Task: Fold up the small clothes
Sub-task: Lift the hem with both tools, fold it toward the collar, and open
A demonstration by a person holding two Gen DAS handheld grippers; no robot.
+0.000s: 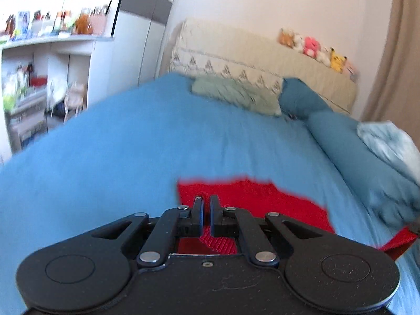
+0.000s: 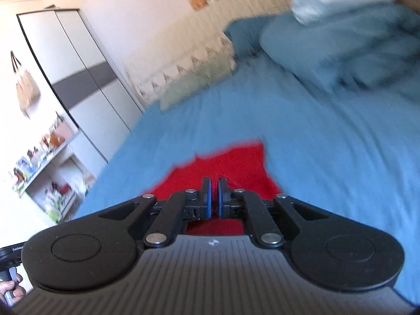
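Observation:
A small red knit garment (image 1: 252, 199) hangs over the blue bed sheet (image 1: 118, 157). My left gripper (image 1: 206, 200) is shut on the red garment's near edge, with red fabric pinched between its fingers. In the right wrist view the same red garment (image 2: 225, 162) spreads ahead of my right gripper (image 2: 214, 183), which is shut on its edge. Both views are blurred by motion. The garment's lower part is hidden behind the gripper bodies.
A folded green cloth (image 1: 231, 94) lies at the far side of the bed by a beige headboard cover (image 1: 249, 55) with plush toys (image 1: 315, 50). Blue pillows (image 1: 354, 152) and a pale cloth (image 1: 388, 141) are on the right. Shelves (image 1: 39, 78) and a wardrobe (image 2: 78, 78) stand left.

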